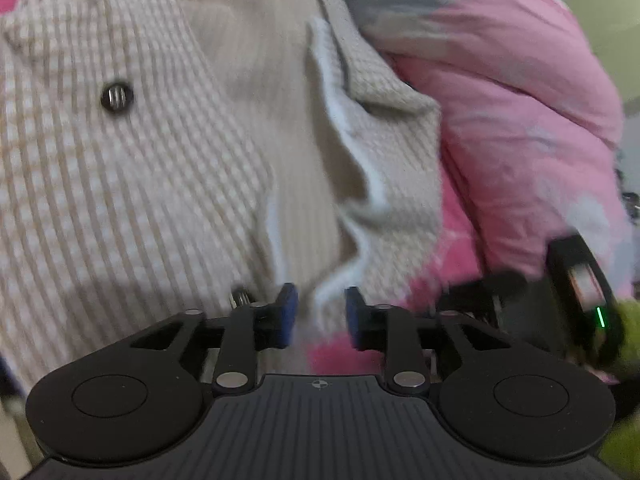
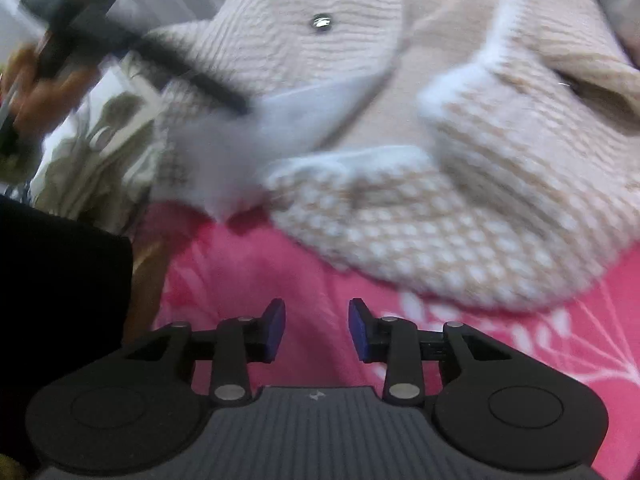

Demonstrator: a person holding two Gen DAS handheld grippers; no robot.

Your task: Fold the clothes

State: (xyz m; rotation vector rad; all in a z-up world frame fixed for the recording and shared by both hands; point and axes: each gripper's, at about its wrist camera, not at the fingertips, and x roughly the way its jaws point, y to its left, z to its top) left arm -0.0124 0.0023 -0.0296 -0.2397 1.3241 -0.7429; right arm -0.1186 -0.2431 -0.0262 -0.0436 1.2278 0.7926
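Note:
A beige checked knit jacket (image 1: pixel 160 184) with white fuzzy trim (image 1: pixel 340 128) and a dark metal button (image 1: pixel 116 97) lies crumpled on a pink bedsheet. My left gripper (image 1: pixel 321 314) is just over its trimmed front edge. Its blue pads (image 1: pixel 286 312) stand apart and press on nothing. In the right wrist view the jacket (image 2: pixel 460 208) fills the upper half, with the button (image 2: pixel 322 23) near the top. My right gripper (image 2: pixel 317 330) hovers open over bare pink sheet (image 2: pixel 280 272), short of the jacket's hem. The left gripper (image 2: pixel 80 40) shows there as a dark blur, held by a hand (image 2: pixel 40 92).
A bunched pink quilt (image 1: pixel 512 128) with a grey patch rises to the right of the jacket. The right gripper's body (image 1: pixel 580 292), with a green light, sits at the right edge of the left wrist view. A black mass (image 2: pixel 60 280) and pale crumpled cloth (image 2: pixel 100 160) lie at the left.

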